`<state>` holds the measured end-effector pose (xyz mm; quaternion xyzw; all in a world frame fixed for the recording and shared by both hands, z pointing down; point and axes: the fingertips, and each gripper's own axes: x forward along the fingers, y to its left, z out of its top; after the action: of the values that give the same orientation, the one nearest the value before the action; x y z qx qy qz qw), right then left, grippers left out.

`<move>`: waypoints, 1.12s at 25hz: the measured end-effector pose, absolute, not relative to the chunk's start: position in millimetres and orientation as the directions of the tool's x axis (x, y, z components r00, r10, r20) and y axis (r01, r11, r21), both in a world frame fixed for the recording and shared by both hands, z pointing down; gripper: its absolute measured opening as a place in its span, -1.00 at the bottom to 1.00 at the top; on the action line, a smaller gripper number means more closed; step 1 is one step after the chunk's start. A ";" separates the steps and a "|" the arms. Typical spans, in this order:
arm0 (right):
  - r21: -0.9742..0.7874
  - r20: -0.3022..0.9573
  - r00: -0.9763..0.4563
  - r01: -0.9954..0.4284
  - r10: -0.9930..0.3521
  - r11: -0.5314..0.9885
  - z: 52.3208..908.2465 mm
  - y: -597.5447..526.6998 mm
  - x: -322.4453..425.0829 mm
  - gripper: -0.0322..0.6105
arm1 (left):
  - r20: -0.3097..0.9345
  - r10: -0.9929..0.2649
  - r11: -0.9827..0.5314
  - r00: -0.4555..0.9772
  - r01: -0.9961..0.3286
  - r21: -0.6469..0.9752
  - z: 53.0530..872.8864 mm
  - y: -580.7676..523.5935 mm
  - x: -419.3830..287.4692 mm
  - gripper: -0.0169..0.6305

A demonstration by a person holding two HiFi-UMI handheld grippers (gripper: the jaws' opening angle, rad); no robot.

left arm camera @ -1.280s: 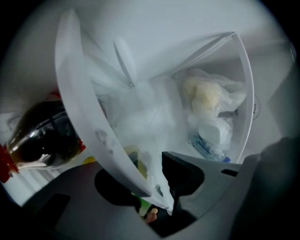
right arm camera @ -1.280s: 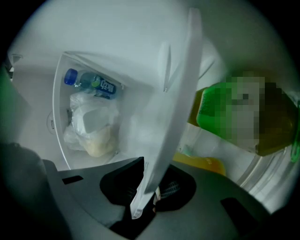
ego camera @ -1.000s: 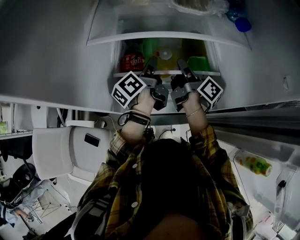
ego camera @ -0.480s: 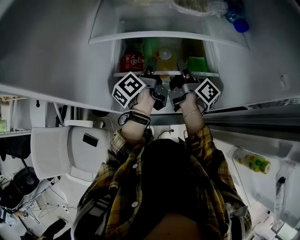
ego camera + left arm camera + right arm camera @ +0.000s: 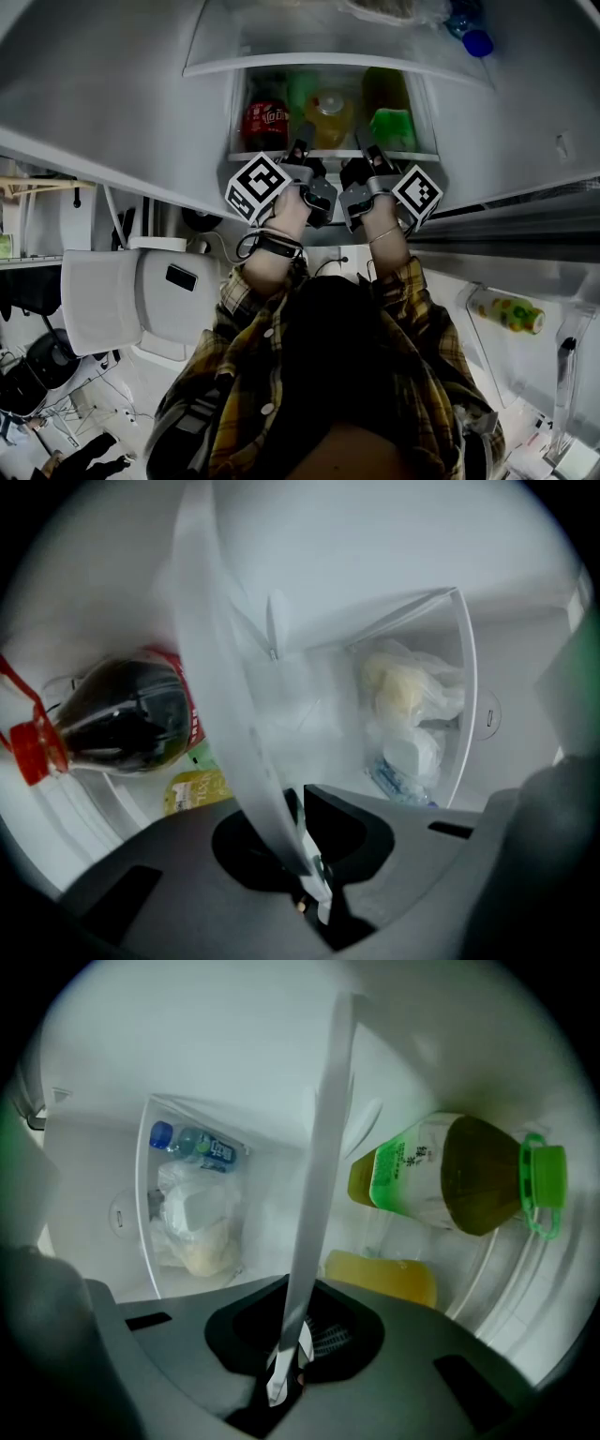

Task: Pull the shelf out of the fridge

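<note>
The clear glass fridge shelf (image 5: 333,155) carries bottles in the open fridge. Its front edge runs as a pale strip through both gripper views: the shelf edge (image 5: 225,714) on the left and the shelf edge (image 5: 319,1204) on the right. My left gripper (image 5: 302,152) is shut on the left part of that edge, which sits pinched deep in the left gripper (image 5: 305,874). My right gripper (image 5: 366,150) is shut on the right part, and the strip ends between the jaws of the right gripper (image 5: 286,1363). A hand holds each gripper from below.
On the shelf stand a cola bottle (image 5: 265,122), a yellow drink (image 5: 333,112) and a green tea bottle (image 5: 450,1176). Above the shelf is a clear drawer (image 5: 328,66) holding bagged food (image 5: 403,714) and a blue-capped bottle (image 5: 473,37). A door bin with a bottle (image 5: 506,314) is at the lower right.
Both grippers stay clamped on the shelf edge. The edge and the grippers sit slightly lower in the head view, and more of the bottles behind them shows.
</note>
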<state>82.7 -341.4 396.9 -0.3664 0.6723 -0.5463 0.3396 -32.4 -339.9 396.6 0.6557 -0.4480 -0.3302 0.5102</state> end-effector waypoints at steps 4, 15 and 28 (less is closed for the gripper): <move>-0.987 -0.063 -0.503 -0.098 -0.862 0.129 396.5 -329.5 83.4 -0.79 | 0.023 -0.919 -0.081 0.393 -0.245 0.966 397.5 -327.9 -30.9 -0.84; -0.986 -0.071 -0.525 -0.092 -0.848 0.139 397.7 -292.5 87.5 -0.80 | 0.014 -0.907 -0.097 0.421 -0.241 0.966 398.2 -289.4 -24.5 -0.84; -0.977 -0.079 -0.516 -0.131 -0.853 0.170 392.4 -249.1 91.1 -0.79 | -0.026 -0.893 -0.151 0.449 -0.245 0.958 392.3 -247.9 -20.0 -0.84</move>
<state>91.1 -249.1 392.4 -0.3580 0.6866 -0.5355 0.3371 -20.0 -247.9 392.3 0.6867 -0.4144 -0.3222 0.5029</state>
